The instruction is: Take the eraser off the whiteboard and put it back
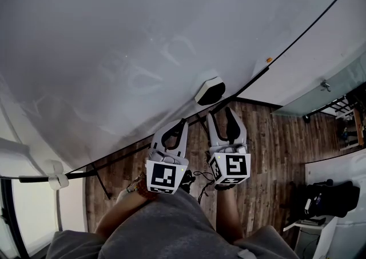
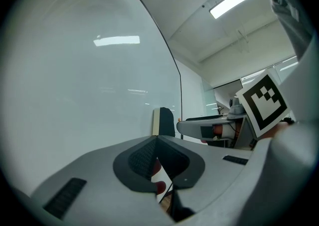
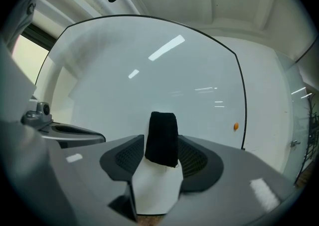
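The eraser (image 1: pixel 210 91), black felt on a pale back, sticks to the whiteboard (image 1: pixel 131 40) near its lower edge. My right gripper (image 1: pixel 221 114) points at it from just below, open, with its tips a little short of it. In the right gripper view the eraser (image 3: pixel 162 125) stands upright in line with the gap of the right gripper (image 3: pixel 161 142), and neither pad presses on it. My left gripper (image 1: pixel 180 122) hangs to the left of the eraser, shut and empty. In the left gripper view the left gripper (image 2: pixel 156 140) shows tips together, and the eraser (image 2: pixel 164 121) is seen from the side.
A small orange magnet (image 1: pixel 269 59) sits near the board's right frame. Below the board lies a wood floor (image 1: pixel 274 149). A black bag (image 1: pixel 323 198) rests on a stand at the right. A board leg (image 1: pixel 103 180) and a white fitting (image 1: pixel 57 181) are at the lower left.
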